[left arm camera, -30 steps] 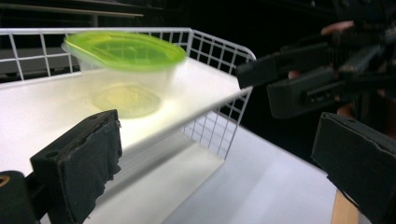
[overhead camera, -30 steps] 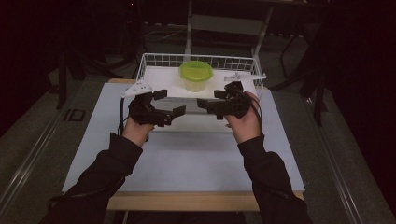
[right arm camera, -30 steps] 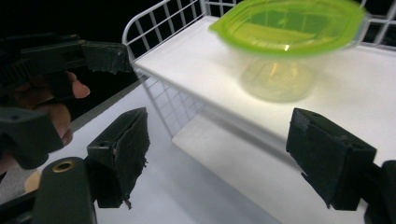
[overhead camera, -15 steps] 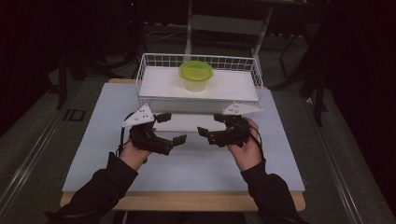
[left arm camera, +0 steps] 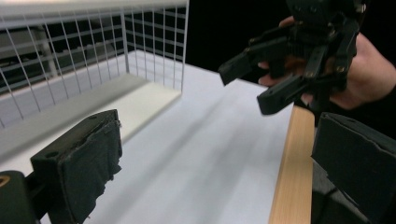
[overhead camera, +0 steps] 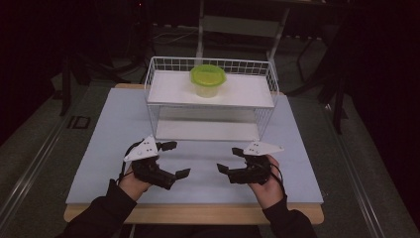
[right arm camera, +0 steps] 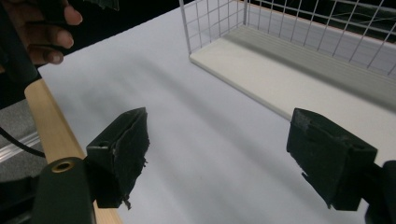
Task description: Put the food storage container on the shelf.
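The wire rack (overhead camera: 210, 99), a white two-level shelf with a mesh back and sides, stands at the far middle of the tabletop (overhead camera: 109, 129), its lower board resting on the pale mat and its upper board carrying a small tub with a bright green lid (overhead camera: 208, 80) near the back rail. Nothing else sits on either board that I can make out. Well short of the rack, toward the near wooden edge of the tabletop, the person's two hands hold the grippers low over the bare mat, apart from each other and from the rack. The left gripper (overhead camera: 179, 159) points inward toward the middle, its jaws spread wide with nothing between them; its own view shows both black pads far apart over the mat, with the rack's corner post beyond. The right gripper (overhead camera: 229, 159) faces it from the other side, jaws likewise spread and empty, and the right gripper view shows the rack's lower board (right arm camera: 285, 79) lying ahead between its two pads. Each gripper carries a grey three-cornered plate on top.
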Demonstrator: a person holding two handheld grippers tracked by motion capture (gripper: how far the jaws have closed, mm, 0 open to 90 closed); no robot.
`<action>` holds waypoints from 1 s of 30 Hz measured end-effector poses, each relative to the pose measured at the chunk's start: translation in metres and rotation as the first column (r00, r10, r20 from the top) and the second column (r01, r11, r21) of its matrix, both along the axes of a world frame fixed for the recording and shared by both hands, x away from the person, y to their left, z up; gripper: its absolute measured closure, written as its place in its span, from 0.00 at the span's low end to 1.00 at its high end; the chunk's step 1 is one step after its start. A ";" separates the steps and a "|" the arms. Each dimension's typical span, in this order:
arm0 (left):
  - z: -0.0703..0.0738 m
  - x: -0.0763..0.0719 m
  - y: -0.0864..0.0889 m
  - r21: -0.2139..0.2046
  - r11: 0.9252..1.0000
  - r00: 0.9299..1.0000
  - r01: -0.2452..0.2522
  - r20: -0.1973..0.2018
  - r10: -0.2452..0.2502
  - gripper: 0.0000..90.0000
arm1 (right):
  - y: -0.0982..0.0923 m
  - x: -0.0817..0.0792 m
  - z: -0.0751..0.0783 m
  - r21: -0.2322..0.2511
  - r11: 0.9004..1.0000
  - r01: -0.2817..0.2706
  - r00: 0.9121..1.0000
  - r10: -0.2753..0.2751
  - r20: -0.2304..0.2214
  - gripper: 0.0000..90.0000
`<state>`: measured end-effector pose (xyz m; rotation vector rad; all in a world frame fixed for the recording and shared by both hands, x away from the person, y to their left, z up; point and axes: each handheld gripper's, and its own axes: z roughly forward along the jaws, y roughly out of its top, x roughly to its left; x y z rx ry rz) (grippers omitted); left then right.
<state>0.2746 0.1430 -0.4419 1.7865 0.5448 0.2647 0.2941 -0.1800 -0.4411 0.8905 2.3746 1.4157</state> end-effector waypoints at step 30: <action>-0.049 -0.018 0.037 0.081 0.995 0.997 -0.059 -0.045 0.062 0.02 | -0.040 -0.020 -0.034 -0.083 0.995 0.058 0.998 -0.058 0.010 0.20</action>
